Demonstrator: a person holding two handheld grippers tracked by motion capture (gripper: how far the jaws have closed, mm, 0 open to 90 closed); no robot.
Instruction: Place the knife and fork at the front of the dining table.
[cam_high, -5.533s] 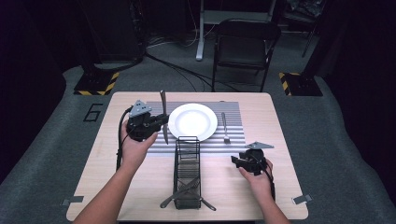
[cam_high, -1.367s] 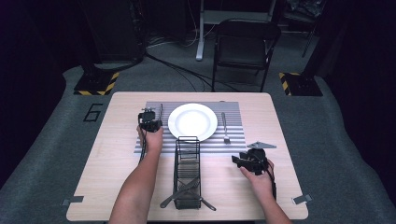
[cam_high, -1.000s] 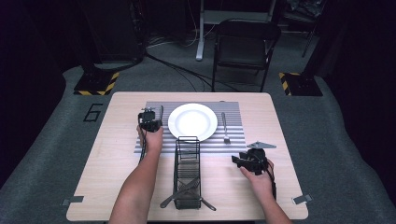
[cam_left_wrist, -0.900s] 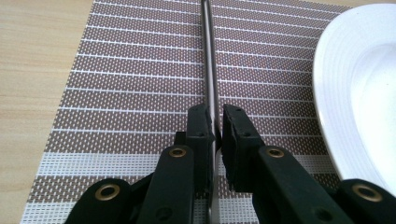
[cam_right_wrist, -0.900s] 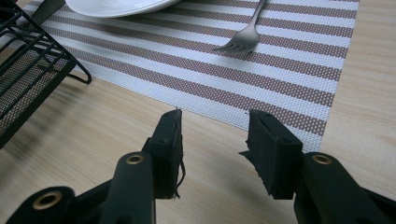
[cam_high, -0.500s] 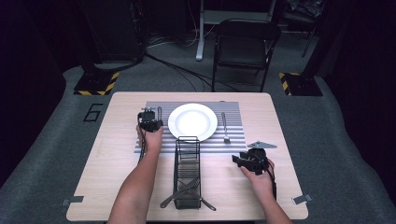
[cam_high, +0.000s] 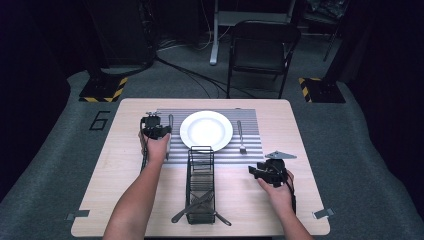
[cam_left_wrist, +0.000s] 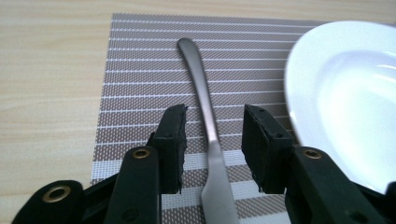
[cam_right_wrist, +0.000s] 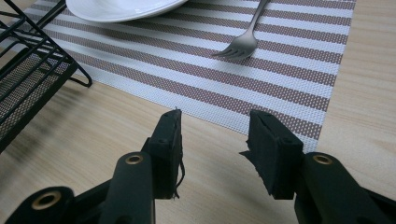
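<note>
A silver knife (cam_left_wrist: 201, 91) lies flat on the striped placemat (cam_left_wrist: 140, 65), just left of the white plate (cam_left_wrist: 345, 93). My left gripper (cam_left_wrist: 212, 140) hangs low over it. Its jaws have just been opening, and the knife runs between them with a gap on each side. In the high view the left gripper (cam_high: 155, 128) sits at the placemat's left end beside the knife (cam_high: 169, 137) and the plate (cam_high: 206, 130). My right gripper (cam_right_wrist: 215, 149) is open and holds nothing over bare wood near the placemat's near right corner. It rests in the right hand (cam_high: 266, 172).
A fork (cam_high: 240, 137) lies on the placemat (cam_high: 250, 150) right of the plate, also in the right gripper view (cam_right_wrist: 243, 44). A black wire caddy (cam_high: 200, 185) holding utensils stands mid-table in front of the plate. A folding chair (cam_high: 262, 50) stands beyond the table's far edge.
The left gripper, which held the knife in the air, came down to the placemat left of the plate and released it. Its jaws have spread. The right gripper has not moved.
</note>
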